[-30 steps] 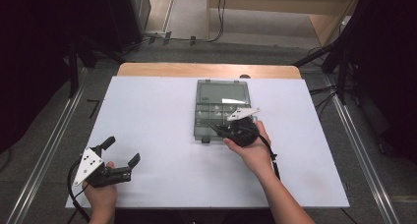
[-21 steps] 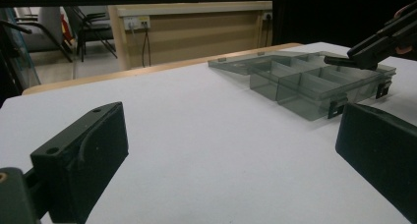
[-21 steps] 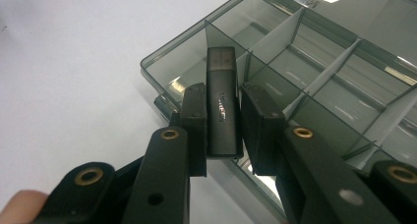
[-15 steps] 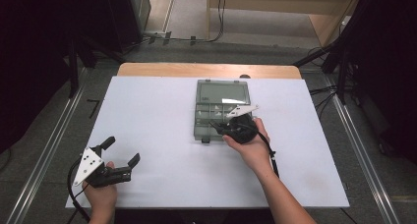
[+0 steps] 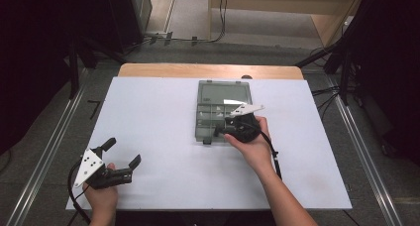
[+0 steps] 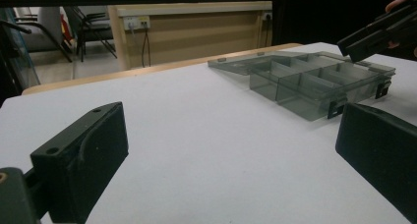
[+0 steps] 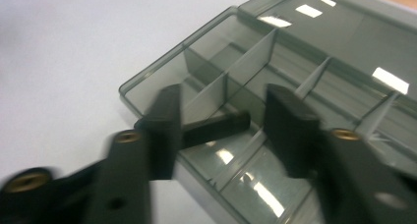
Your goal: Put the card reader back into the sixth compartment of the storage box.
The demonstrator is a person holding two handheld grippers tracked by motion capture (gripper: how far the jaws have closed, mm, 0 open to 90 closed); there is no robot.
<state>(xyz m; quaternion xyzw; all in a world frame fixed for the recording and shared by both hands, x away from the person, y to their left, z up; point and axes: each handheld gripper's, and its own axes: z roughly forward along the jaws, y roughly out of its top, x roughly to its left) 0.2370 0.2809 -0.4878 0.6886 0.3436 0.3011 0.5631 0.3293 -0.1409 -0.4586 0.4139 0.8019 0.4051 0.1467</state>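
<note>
1. Hovering over the near edge of the smoky organizer box, the right gripper is carrying its jaws parted, with nothing between them but a black latch tab of the box seen beyond.
2. Resting low at the near left of the white table, the left gripper is sitting with its jaws spread wide and empty, well apart from the box.
3. Lying open at the middle of the table toward its far edge, the box is showing its lid folded flat away from the person.
4. Judging the step: the right hand seems to be lining up on the box's near wall or a latch. To do it well it is needing a square approach and a slow closing, since the light box could skid on the smooth top.
5. Giving the close detail, the right gripper view is showing dividers and empty compartments, though blurred.
6. Offering the side profile, the left gripper view is showing the box's low height and both front latches.
</note>
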